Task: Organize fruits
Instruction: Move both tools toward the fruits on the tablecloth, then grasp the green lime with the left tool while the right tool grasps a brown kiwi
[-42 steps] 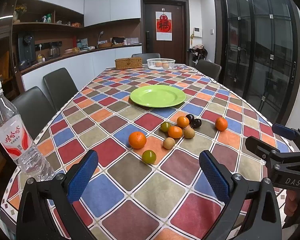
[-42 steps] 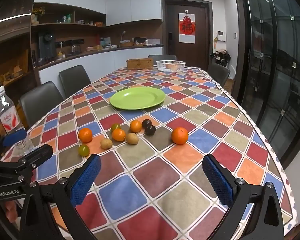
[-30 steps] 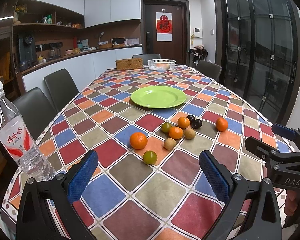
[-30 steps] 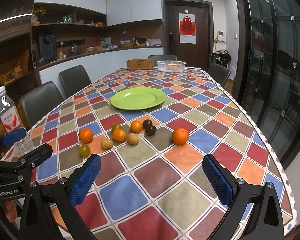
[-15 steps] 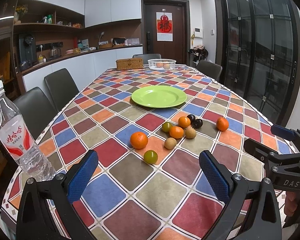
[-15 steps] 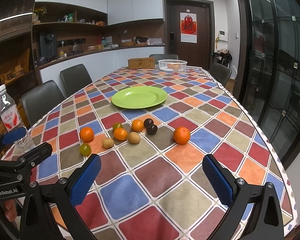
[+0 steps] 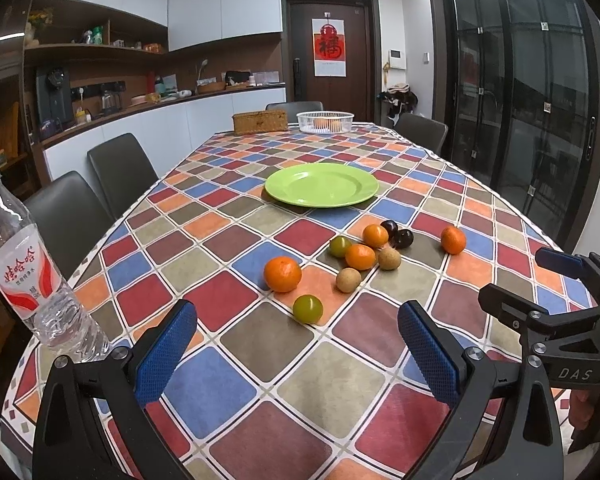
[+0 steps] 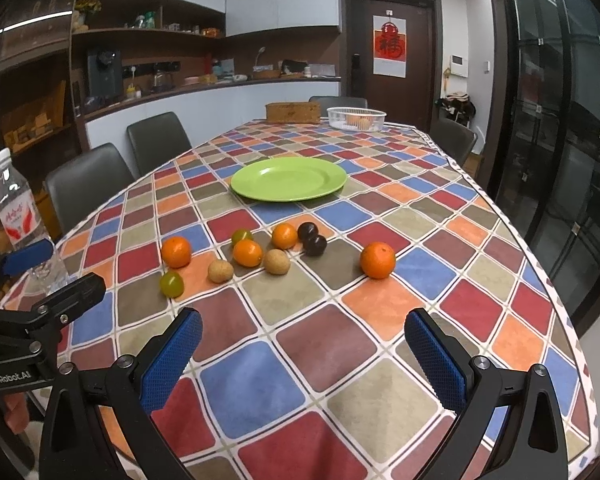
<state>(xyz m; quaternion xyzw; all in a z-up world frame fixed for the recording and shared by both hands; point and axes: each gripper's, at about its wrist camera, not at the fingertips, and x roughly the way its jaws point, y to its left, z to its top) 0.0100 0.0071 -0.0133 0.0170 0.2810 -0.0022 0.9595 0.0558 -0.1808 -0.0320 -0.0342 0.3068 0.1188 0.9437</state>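
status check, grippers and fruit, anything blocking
Left gripper open, empty. Right gripper open, empty. Fruits loose on tablecloth, green plate bare. Path clear; water bottle at left edge.

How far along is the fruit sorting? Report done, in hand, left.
Done: nothing; the round green plate is bare. In hand: nothing; the left gripper and the right gripper are open and empty. Left: all the loose fruits on the checkered tablecloth, like the lone orange mandarin.

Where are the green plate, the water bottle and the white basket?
green plate (image 7: 322,186), left wrist view, on its flat centre.
water bottle (image 7: 20,264), left wrist view, on its label.
white basket (image 8: 356,119), right wrist view, on its near wall.
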